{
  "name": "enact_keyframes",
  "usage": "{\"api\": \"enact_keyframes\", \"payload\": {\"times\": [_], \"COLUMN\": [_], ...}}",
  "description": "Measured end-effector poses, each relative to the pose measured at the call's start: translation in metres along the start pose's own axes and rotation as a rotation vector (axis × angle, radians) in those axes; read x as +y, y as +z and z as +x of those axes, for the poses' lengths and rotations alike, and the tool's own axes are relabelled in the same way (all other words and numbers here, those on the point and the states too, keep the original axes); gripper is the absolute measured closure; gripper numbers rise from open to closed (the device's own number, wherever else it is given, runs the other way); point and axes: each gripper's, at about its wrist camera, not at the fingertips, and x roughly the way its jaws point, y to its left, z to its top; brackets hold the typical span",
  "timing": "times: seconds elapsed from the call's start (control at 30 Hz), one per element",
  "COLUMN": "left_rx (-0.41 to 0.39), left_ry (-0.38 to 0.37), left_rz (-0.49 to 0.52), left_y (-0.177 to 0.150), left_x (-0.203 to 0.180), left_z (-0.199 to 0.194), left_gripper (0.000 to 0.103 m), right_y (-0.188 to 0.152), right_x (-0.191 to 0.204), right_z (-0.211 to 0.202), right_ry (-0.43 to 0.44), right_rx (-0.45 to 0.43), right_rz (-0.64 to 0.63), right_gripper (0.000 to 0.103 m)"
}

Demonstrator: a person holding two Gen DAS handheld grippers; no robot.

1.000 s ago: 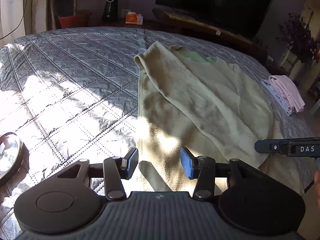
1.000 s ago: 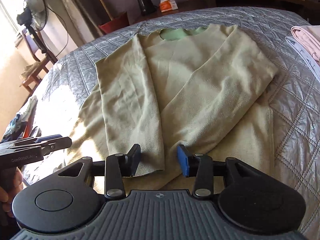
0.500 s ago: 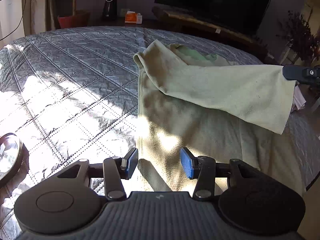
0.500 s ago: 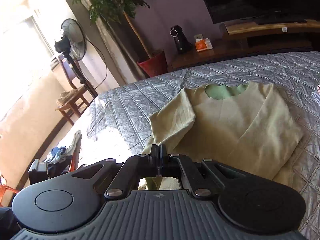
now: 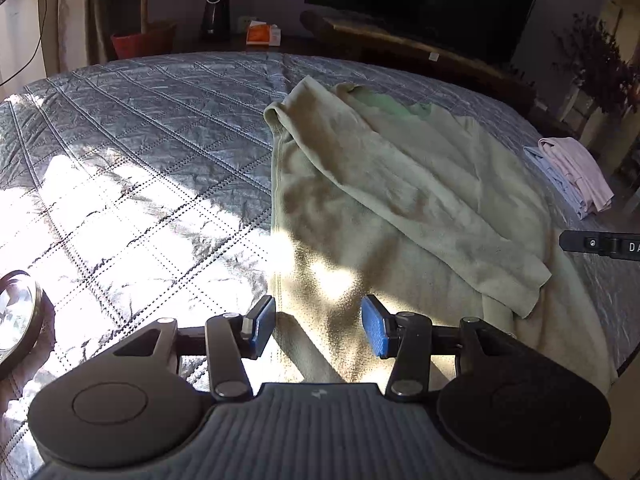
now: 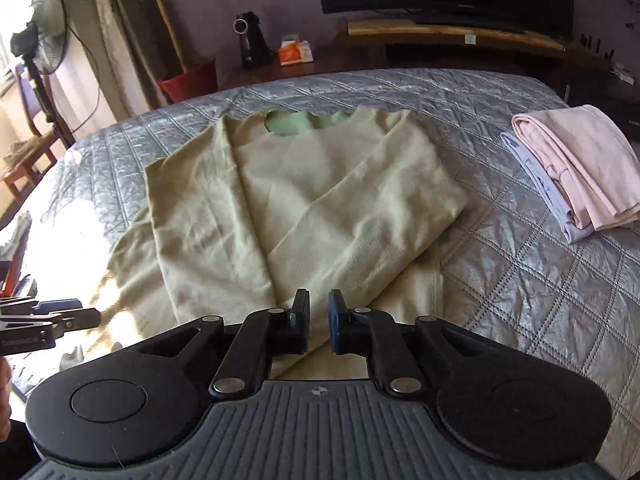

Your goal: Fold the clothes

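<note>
A pale yellow-green top (image 5: 400,200) lies on the grey quilted bed (image 5: 140,160), collar at the far end, both sleeves folded across its body (image 6: 304,200). My left gripper (image 5: 318,326) hangs open over the sunlit near left edge of the top, nothing between its blue pads. My right gripper (image 6: 319,320) hovers just above the near end of the folded-over sleeve. Its jaws are opening with a narrow gap and no cloth between the pads. Its tip also shows at the right edge of the left wrist view (image 5: 600,244).
A folded stack of pink and lilac clothes (image 6: 572,176) sits on the bed's right side. A round shiny object (image 5: 16,320) is at the near left. Beyond the bed stand a TV bench (image 6: 452,34), a potted plant (image 6: 188,80) and a fan (image 6: 40,28).
The right gripper gripped the sleeve, lifted it up to the right, then laid it back across the body and let go. The left gripper stayed put.
</note>
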Motion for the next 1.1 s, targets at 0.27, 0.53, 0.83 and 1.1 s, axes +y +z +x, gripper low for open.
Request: {"api": "enact_keyframes", "payload": {"times": [0.27, 0.53, 0.83, 1.1], "left_rx": [0.0, -0.018, -0.029, -0.029], "left_ry": [0.007, 0.009, 0.037, 0.069], "left_rz": [0.012, -0.03, -0.059, -0.061], "left_y": [-0.002, 0.0, -0.002, -0.004], "left_x": [-0.003, 0.004, 0.014, 0.021], "left_z": [0.0, -0.004, -0.015, -0.028], "left_gripper": [0.059, 0.059, 0.057, 0.056], "right_y": [-0.019, -0.02, -0.043, -0.044], "right_x": [0.075, 0.091, 0.116, 0.125], "right_z": [0.036, -0.002, 0.025, 0.015], "right_ry": [-0.027, -0.009, -0.032, 0.185], "right_rx": [0.124, 0.074, 0.127, 0.188], "right_rz": [-0.429, -0.496, -0.533, -0.493], "right_gripper": [0.091, 0.077, 0.1, 0.063]}}
